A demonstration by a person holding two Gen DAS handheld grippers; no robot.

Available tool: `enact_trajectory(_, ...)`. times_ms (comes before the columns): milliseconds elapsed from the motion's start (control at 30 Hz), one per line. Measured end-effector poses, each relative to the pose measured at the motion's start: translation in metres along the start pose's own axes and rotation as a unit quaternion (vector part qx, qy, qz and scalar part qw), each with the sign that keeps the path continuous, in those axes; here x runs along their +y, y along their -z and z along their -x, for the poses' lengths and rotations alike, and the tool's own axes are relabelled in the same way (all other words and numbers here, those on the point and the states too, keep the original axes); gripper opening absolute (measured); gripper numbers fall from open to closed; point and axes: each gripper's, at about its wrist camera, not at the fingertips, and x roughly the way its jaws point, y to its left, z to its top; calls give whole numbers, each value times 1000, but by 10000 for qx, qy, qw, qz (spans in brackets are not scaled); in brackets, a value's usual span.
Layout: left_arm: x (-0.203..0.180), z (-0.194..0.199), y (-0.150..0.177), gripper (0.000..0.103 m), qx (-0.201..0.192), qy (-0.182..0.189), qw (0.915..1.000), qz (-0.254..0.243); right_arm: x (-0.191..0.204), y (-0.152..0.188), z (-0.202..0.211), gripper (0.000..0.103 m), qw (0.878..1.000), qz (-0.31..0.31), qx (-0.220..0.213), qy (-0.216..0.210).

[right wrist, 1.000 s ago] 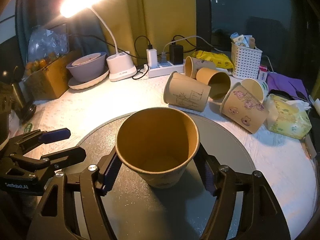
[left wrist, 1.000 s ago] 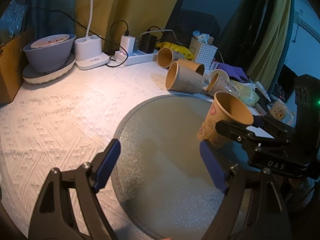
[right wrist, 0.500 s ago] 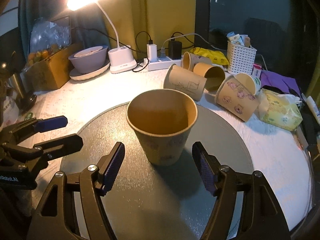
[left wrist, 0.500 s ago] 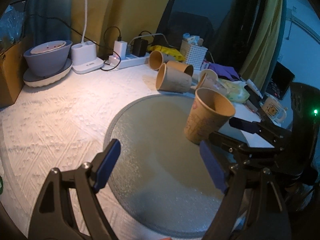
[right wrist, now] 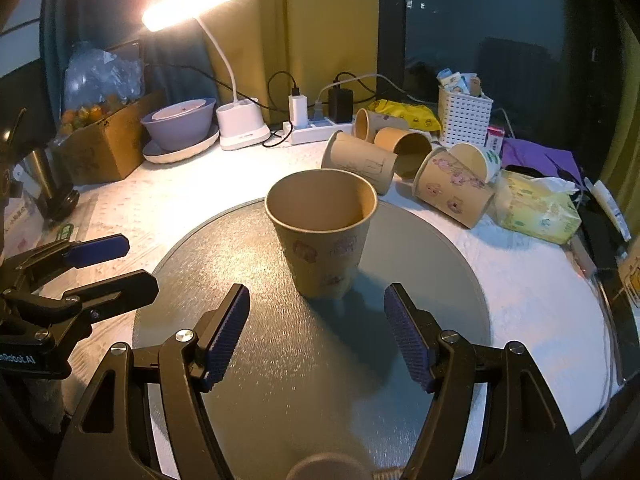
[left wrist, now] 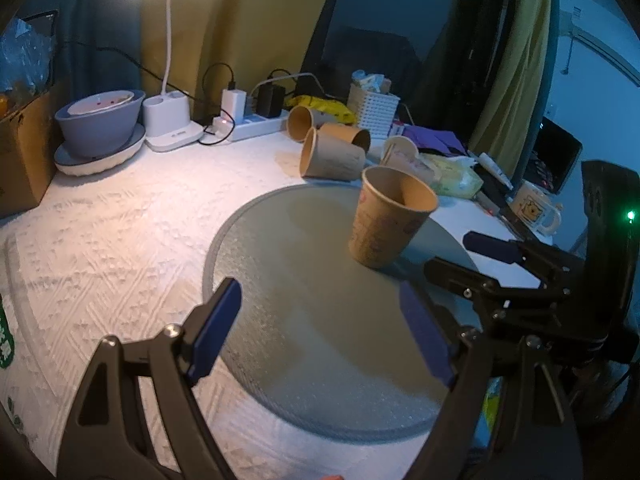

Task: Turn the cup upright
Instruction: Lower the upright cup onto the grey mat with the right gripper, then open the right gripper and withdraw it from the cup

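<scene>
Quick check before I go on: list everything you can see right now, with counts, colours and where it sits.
Upright cup: 1, brown paper, on the round mat.
Round mat: 1, grey, on the white cloth.
Tipped cups: 4, brown paper, on their sides behind the mat.
Desk lamp: 1, white, lit, at the back.
Bowl: 1, lilac, on a plate, back left.
Power strip: 1, white, by the wall.
Basket: 1, white, back right.
Tissue pack: 1, yellow-green, right.
Cardboard box: 1, brown, left.
Left gripper: open, empty.
Right gripper: open, short of the cup.
</scene>
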Motion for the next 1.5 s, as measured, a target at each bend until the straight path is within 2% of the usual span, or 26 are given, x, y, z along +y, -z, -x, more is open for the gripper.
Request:
enact_trajectory(633, -24, 45, 11, 83, -327, 53, 9991, -249, -1, 18, 56, 73, 9991, -90, -375, 199)
enact_trajectory(1367, -48, 101, 3, 83, -1063, 236, 9918, -663, -4, 18, 129, 73, 9938, -110, -1021, 421)
enact_trajectory(1400, -49, 104, 3, 83, -1096, 250, 9913, -684, -4, 18, 132, 73, 9936, -117, -1042, 428)
enact_trajectory(1500, -51, 112, 2, 94, -1202, 286, 9897, -728, -4, 16, 142, 73, 9927, -164, -1128, 403)
